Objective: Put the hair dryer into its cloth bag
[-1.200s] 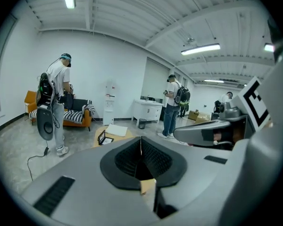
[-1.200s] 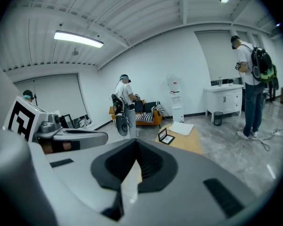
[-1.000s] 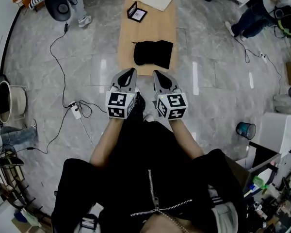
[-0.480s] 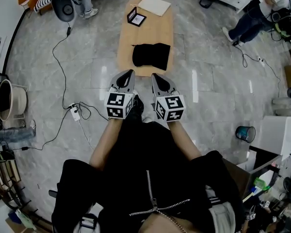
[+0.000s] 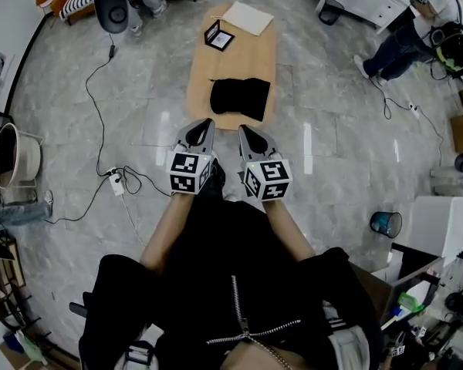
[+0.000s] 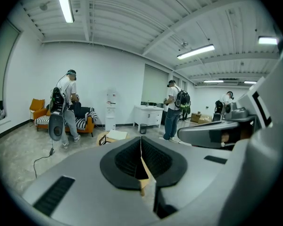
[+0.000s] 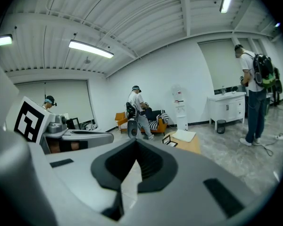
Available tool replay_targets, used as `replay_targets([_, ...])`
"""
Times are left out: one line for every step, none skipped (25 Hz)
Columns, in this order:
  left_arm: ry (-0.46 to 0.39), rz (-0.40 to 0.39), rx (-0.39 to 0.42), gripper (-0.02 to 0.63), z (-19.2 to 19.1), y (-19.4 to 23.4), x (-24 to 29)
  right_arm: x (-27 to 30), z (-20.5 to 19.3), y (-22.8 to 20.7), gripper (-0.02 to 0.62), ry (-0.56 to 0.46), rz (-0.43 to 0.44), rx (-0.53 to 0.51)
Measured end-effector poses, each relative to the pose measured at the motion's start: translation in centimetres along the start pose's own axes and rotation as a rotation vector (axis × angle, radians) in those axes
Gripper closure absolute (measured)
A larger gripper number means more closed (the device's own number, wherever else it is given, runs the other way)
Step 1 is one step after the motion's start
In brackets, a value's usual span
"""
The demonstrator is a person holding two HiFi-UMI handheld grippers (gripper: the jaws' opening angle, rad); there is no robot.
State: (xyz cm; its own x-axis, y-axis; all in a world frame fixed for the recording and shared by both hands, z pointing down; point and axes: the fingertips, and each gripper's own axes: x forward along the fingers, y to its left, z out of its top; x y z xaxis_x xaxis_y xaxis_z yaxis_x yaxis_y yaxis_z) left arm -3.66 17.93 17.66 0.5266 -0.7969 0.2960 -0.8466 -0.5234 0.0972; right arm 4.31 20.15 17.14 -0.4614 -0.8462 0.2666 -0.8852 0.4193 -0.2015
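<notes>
Only the head view shows the black cloth bag [image 5: 240,99] lying on the wooden bench [image 5: 243,56]; in both gripper views the jaws cover it, with people standing beyond. The left hand-held gripper [image 5: 205,126] and the right hand-held gripper [image 5: 244,132], both clenched on nothing, point side by side at the bench's near end, forearms stretched forward.

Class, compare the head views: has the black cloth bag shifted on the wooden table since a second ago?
No. The black cloth bag still lies across the wooden table's near end, equally far from the picture frame.
</notes>
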Motion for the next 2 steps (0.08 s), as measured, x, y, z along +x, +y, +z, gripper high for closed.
replay_targets([0.001, -0.001, 0.003, 0.591, 0.00, 0.00, 0.05, 0.06, 0.07, 0.01, 0.586, -0.001, 0.000, 0.000])
replay_targets([0.003, -0.002, 0.005, 0.591, 0.00, 0.02, 0.09, 0.11, 0.12, 0.04, 0.586, -0.002, 0.000, 0.001])
